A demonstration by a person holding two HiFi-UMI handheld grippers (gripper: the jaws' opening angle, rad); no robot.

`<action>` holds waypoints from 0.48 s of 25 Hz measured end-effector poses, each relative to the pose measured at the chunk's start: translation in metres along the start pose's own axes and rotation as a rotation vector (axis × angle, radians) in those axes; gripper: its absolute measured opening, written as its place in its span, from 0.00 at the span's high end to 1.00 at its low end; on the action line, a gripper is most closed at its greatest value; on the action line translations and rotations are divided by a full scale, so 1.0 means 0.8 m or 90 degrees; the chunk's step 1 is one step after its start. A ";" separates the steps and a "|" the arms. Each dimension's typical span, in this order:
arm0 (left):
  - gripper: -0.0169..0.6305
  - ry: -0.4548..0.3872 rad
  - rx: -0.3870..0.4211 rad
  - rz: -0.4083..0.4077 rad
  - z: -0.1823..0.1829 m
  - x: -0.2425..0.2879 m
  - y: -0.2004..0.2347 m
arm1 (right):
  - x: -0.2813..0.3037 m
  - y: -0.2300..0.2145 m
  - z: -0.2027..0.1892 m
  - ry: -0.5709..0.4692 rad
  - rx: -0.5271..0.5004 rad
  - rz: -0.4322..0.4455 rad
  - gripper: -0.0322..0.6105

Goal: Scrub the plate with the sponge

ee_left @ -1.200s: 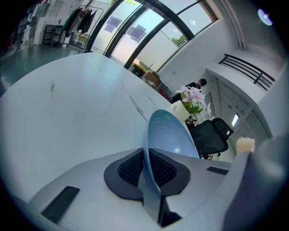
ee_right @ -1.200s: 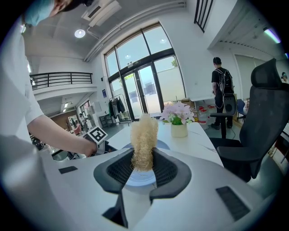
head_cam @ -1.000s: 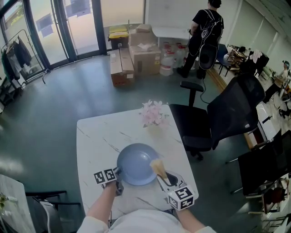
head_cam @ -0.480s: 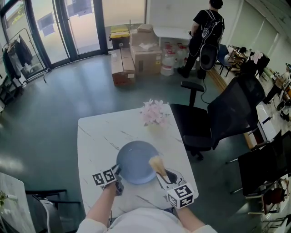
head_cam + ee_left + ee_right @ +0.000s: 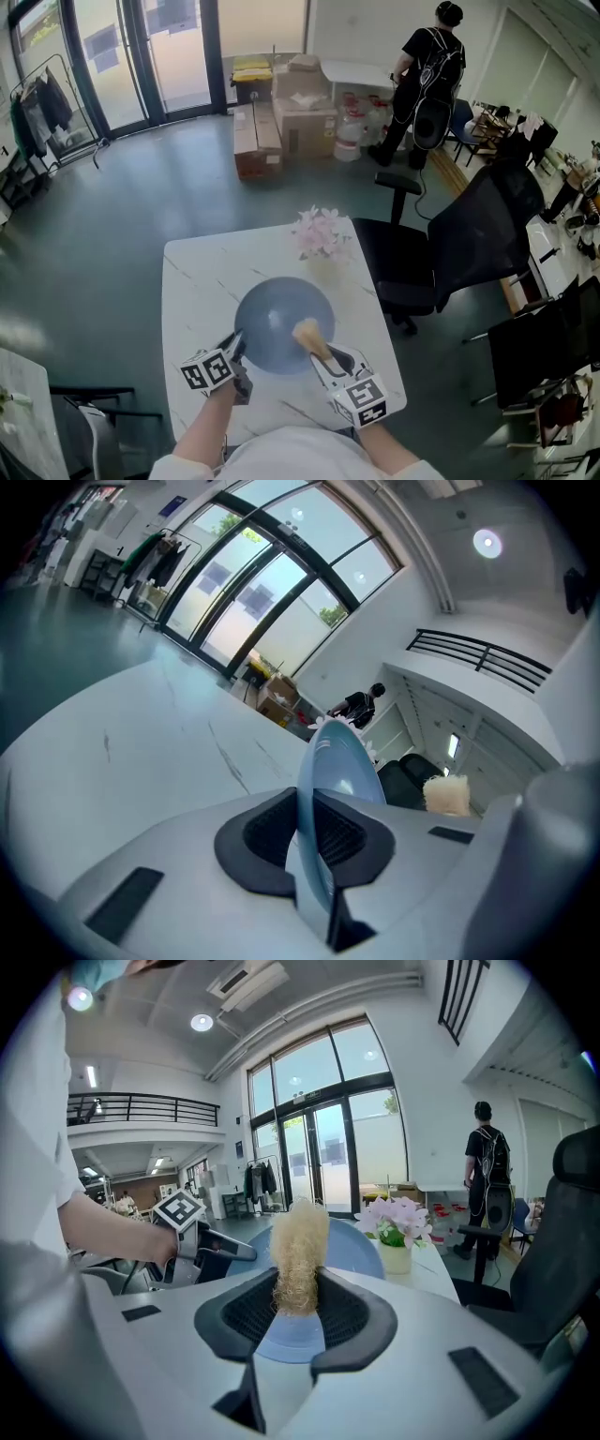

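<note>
Left gripper (image 5: 312, 829) clenched on blue plate's (image 5: 277, 323) rim at 8 o'clock, plate held tilted over white table (image 5: 202, 272), right gripper (image 5: 298, 1309) pinching tan sponge (image 5: 298, 1246) at plate's 4 o'clock side, both grippers aimed toward 12 o'clock

Open office hall: swivel chair (image 5: 473, 234), glass entrance doors (image 5: 169, 56), stacked cardboard boxes (image 5: 300, 112), mezzanine railing (image 5: 141, 1105).

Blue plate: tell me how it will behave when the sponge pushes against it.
Likely stiff: the plate holds its shape pinched only at the rim by the left gripper. That one edge grip may let it pivot or slip. The fibrous sponge should yield first.
</note>
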State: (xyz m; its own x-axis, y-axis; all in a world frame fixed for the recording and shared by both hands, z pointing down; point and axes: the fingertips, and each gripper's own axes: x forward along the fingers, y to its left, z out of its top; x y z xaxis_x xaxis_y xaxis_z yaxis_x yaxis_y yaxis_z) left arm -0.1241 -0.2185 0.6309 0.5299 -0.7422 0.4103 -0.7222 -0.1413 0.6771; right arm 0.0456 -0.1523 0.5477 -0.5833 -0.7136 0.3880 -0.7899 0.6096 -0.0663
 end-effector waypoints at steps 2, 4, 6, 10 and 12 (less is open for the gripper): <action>0.91 -0.016 0.001 -0.013 0.006 -0.007 -0.013 | 0.005 0.008 0.003 0.000 -0.012 0.009 0.76; 0.91 -0.026 0.002 -0.022 0.008 -0.014 -0.023 | 0.010 0.018 0.006 -0.001 -0.025 0.020 0.76; 0.91 -0.032 0.004 -0.031 0.008 -0.018 -0.033 | 0.016 0.028 0.010 -0.001 -0.039 0.032 0.76; 0.90 -0.036 0.015 -0.046 0.006 -0.024 -0.050 | 0.028 0.046 0.013 0.003 -0.067 0.058 0.76; 0.91 -0.037 0.024 -0.050 0.004 -0.027 -0.057 | 0.032 0.055 0.010 0.018 -0.078 0.071 0.76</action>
State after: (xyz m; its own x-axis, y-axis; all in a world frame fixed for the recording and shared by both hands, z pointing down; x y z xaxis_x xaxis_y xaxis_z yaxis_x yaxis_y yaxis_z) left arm -0.1042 -0.1983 0.5892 0.5590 -0.7649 0.3199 -0.6965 -0.2239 0.6817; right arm -0.0050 -0.1464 0.5475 -0.6593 -0.6302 0.4102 -0.6904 0.7234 0.0016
